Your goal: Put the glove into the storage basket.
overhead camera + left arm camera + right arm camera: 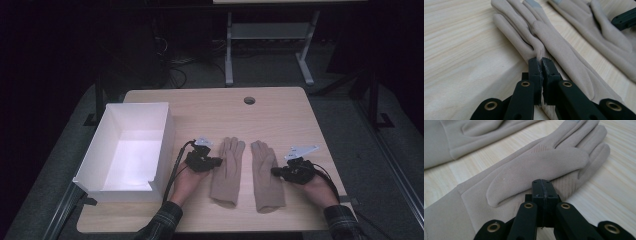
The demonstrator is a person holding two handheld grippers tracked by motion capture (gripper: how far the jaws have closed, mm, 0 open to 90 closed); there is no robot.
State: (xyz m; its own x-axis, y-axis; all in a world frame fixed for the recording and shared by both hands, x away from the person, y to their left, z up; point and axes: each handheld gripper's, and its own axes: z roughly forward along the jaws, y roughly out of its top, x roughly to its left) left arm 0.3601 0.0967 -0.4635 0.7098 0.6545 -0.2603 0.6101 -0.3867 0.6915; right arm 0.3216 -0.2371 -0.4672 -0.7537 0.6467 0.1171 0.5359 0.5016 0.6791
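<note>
Two beige gloves lie flat side by side on the wooden table, fingers pointing away from me. My left gripper is shut, and its tips touch the left glove at its edge near the thumb base. Whether any fabric is pinched is unclear. The right gripper is also shut, with its tips against the right glove just below the folded thumb. The left gripper view also takes in the right glove, and the right gripper view the left glove.
An open white box stands on the table's left side, close to my left hand. The table has a round cable hole near its far edge. A second table's metal legs stand on the dark floor beyond.
</note>
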